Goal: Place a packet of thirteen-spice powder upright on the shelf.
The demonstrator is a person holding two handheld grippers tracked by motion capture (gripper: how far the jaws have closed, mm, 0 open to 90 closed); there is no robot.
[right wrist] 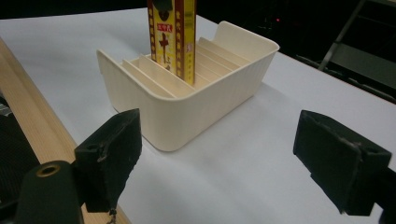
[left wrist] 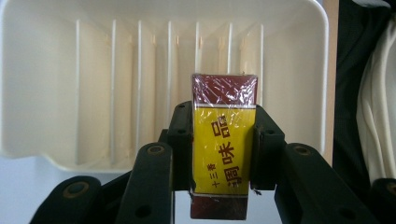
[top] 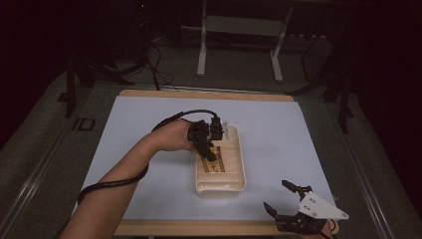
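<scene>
In the high view, the left gripper (top: 211,153) reaches over a cream slotted bin (top: 234,183) near the middle of the white sheet (top: 278,129) on the table. Its jaws are clamped on a yellow and dark red box (top: 215,164) held over the bin's dividers. The right gripper (top: 281,196) waits near the sheet's front right edge, jaws spread wide and empty, well apart from the bin.

In the left gripper view, the box (left wrist: 223,154) sits squeezed between the two black jaws, its long axis running along them toward the bin (left wrist: 56,88), printed yellow face toward the camera. The bin's thin dividers run parallel ahead of it.

In the right gripper view, the box (right wrist: 172,37) stands upright, long axis vertical, its lower end down between dividers of the bin (right wrist: 187,107). The bin's near wall hides its foot. This gripper's own jaws stand far apart with nothing between them.
</scene>
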